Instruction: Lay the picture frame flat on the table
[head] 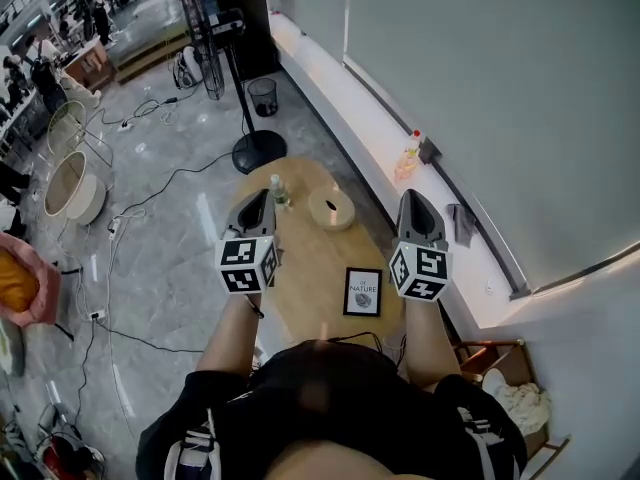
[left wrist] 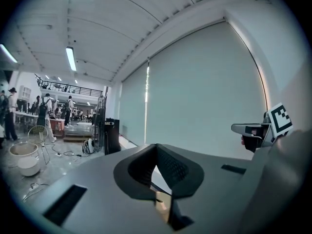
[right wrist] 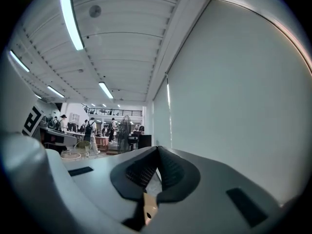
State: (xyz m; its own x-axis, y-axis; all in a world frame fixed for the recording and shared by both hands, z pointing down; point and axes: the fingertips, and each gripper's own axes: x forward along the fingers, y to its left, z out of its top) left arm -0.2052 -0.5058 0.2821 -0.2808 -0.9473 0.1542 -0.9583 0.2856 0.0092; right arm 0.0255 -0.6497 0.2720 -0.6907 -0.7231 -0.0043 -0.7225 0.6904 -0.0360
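Note:
The picture frame (head: 362, 291), black with a white print, lies flat on the near right part of the oval wooden table (head: 305, 263). Both grippers hang in the air above the table and point forward. My left gripper (head: 257, 198) is over the table's left edge and my right gripper (head: 416, 200) is over its right edge, each well apart from the frame. In the left gripper view the jaws (left wrist: 156, 146) meet at their tips with nothing between them. The right gripper's jaws (right wrist: 157, 148) are likewise shut and empty.
A small bottle (head: 277, 190) and a round wooden dish (head: 332, 209) stand at the table's far end. Beyond are a fan stand (head: 258, 149) and a mesh bin (head: 262, 96). A white window ledge (head: 370, 128) runs along the right. Cables cross the floor (head: 150, 198) on the left.

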